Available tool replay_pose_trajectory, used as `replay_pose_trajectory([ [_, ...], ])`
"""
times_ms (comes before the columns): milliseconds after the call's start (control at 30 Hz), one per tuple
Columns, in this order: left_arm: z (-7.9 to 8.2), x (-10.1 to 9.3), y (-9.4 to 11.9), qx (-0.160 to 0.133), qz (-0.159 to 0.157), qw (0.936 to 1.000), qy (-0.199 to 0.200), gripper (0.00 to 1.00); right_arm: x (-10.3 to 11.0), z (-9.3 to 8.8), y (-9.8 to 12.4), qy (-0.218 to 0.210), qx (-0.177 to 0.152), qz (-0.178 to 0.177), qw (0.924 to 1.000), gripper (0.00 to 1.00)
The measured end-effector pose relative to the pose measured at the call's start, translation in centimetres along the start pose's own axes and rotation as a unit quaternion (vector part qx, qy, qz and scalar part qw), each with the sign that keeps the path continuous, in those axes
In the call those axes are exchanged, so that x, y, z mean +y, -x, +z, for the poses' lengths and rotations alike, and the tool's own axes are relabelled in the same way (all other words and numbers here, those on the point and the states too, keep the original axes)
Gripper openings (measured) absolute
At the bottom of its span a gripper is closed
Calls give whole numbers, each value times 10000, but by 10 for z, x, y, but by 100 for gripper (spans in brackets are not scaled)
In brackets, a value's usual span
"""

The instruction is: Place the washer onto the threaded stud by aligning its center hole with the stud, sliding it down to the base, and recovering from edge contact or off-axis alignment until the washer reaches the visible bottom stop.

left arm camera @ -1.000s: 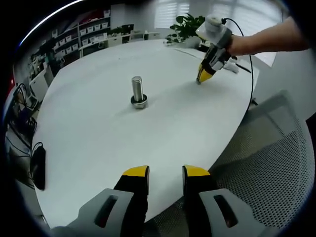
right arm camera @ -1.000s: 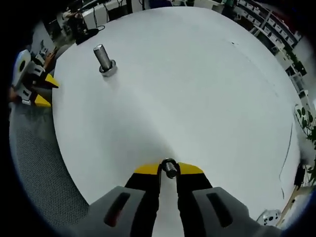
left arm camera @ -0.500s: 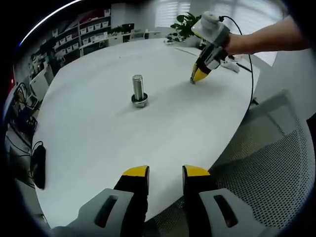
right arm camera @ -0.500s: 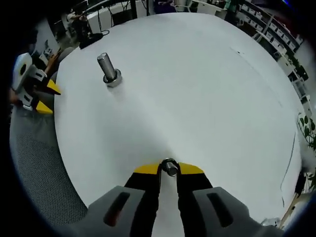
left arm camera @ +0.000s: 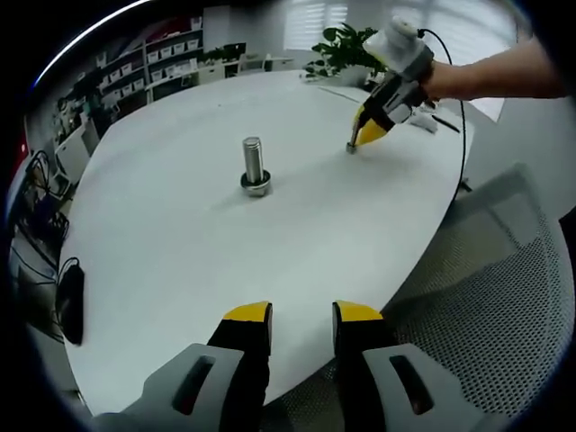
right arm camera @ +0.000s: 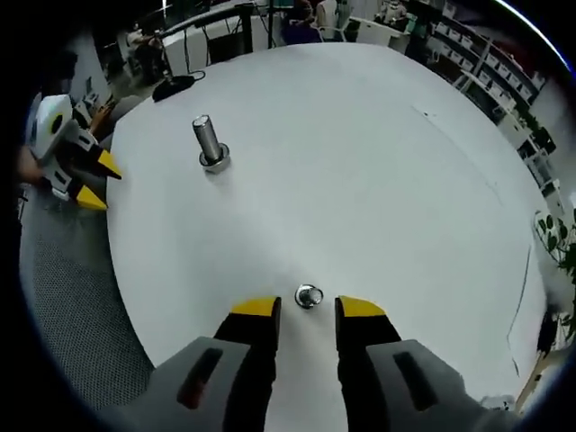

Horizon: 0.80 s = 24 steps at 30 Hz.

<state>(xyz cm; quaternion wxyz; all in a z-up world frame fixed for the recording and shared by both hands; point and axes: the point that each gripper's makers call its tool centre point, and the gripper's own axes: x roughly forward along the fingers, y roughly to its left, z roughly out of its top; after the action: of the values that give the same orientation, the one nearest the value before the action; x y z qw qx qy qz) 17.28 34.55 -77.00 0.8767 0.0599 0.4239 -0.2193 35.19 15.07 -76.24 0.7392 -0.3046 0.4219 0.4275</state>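
The right claw [right arm camera: 306, 309] stands with its yellow-tipped jaws spread, and the washer [right arm camera: 309, 296] lies on the white desk [right arm camera: 378, 162] just beyond the gap between the tips — nothing is pinching it. It is a small shiny ring, and whether a jaw tip grazes its edge is too fine to tell. Well apart from it, toward the far left of the right gripper view, the threaded stud [right arm camera: 210, 144] stands upright on its wider metal base, bare along the shaft that shows. Beyond the desk's left edge in that view sits the left claw [right arm camera: 97, 181], yellow tips pointing in toward the desk.

Over to the left gripper view: the left claw [left arm camera: 301, 314] hangs at the near edge of the desk [left arm camera: 180, 252], jaws parted with a clear gap and holding nothing. The stud [left arm camera: 254, 166] rises out in the middle of the desk, well ahead of those jaws. Far right, a person's hand and forearm [left arm camera: 490, 79] bring the right claw [left arm camera: 364, 135] down at a slant, its yellow tips low at the desk — the washer itself is too small to make out from here. A mesh chair [left arm camera: 486, 297] sits at the near right, a dark object [left arm camera: 69, 306] rests by the left edge, and a green plant [left arm camera: 346, 45] and shelving [left arm camera: 162, 58] stand at the far side.
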Motion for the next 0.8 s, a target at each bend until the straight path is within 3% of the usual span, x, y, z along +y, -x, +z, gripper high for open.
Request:
replay_pose_trajectory([
  [267, 1, 0, 0, -25, -35, 10000, 30, 25, 4, -4, 25, -297, -657, -281, 9970, 28],
  [400, 4, 0, 0, -112, -50, 9999, 45, 25, 13, -13, 34, -468, -888, -302, 9945, 28],
  [500, 9, 1, 3, -255, -49, 9996, 88, 25, 24, -12, 44, -493, -1249, -357, 9903, 32],
  [567, 10, 0, 4, -272, -61, 9995, 112, 25, 27, -15, 47, -449, -1328, -410, 9893, 34],
  [800, 13, 1, 4, -372, -42, 9992, 115, 26, 43, -25, 48, -949, -1609, -216, 9822, 35],
])
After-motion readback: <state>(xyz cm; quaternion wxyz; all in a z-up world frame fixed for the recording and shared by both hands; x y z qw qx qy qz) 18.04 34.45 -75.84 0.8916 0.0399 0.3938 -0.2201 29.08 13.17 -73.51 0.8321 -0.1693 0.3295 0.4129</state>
